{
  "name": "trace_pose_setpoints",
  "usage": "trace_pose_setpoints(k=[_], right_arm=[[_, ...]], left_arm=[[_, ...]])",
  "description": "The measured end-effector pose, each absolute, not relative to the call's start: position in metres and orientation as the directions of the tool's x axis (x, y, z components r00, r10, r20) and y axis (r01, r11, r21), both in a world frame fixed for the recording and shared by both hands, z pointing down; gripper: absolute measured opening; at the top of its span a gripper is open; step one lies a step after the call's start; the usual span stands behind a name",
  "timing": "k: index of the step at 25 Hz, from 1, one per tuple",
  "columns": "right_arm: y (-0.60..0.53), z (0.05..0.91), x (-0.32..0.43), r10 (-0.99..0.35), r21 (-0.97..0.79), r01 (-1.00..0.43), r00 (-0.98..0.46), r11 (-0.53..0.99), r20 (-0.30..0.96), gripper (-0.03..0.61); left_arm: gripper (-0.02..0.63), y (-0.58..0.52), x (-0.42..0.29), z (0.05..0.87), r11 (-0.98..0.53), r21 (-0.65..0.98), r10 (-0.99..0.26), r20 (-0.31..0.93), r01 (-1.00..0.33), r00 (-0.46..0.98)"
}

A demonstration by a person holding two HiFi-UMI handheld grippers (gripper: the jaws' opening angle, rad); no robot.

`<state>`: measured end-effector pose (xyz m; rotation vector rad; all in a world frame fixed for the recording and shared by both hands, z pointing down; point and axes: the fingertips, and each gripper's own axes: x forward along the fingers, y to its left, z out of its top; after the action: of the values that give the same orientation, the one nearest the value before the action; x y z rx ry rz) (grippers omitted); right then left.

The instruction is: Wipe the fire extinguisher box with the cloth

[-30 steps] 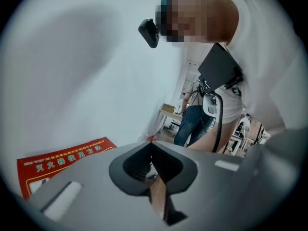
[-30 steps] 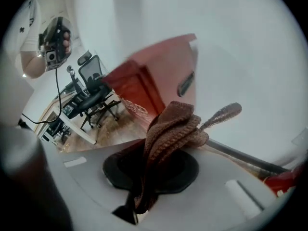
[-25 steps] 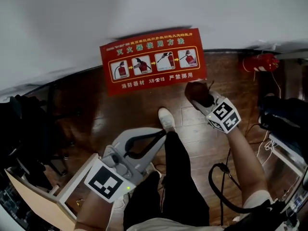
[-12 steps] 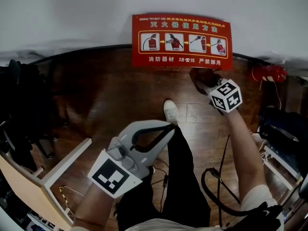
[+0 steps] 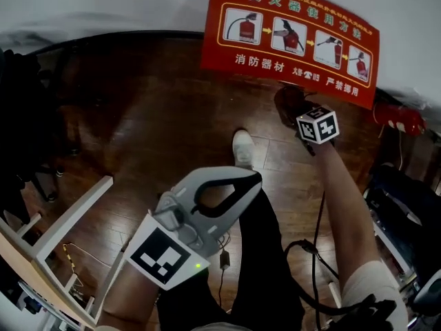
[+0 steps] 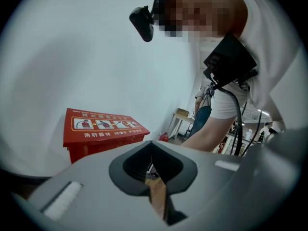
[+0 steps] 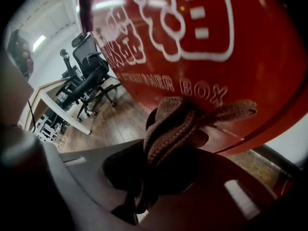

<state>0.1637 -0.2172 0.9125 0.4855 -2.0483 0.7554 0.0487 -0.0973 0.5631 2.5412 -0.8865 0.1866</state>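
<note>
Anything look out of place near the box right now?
One thing: a red extinguisher lies on the floor beside the fire extinguisher box, not inside it. The right gripper jaws hold the cloth normally at the box.

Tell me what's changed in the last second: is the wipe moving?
The right hand-held gripper, shut on the brown cloth, has slid leftward in the head view along the front of the fire extinguisher box, from near its right end to about mid-width. Nothing grasped or released. The left hand-held gripper stays shut and empty, held low.
</note>
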Motion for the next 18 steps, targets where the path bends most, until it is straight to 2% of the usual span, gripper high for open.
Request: trace_pose_setpoints(k=[5, 8, 18], right_arm=[[-0.213, 0.962, 0.165, -0.003, -0.337, -0.606, -0.49, 0.721, 0.872, 0.054], [-0.209, 0.96, 0.16, -0.008, -0.333, -0.609, -0.487, 0.72, 0.874, 0.054], [-0.184, 0.782, 0.099, -0.11, -0.309, -0.535, -0.613, 0.786, 0.783, 0.054]], left_arm=[[0.0, -0.093, 0.043, 0.593, -0.686, 0.36, -0.567, 0.282, -0.633, 0.774], [0.0, -0.093, 0.037, 0.595, -0.679, 0.357, -0.581, 0.272, -0.641, 0.767], [0.0, -0.074, 0.009, 0.545, -0.669, 0.343, -0.621, 0.229, -0.659, 0.75]])
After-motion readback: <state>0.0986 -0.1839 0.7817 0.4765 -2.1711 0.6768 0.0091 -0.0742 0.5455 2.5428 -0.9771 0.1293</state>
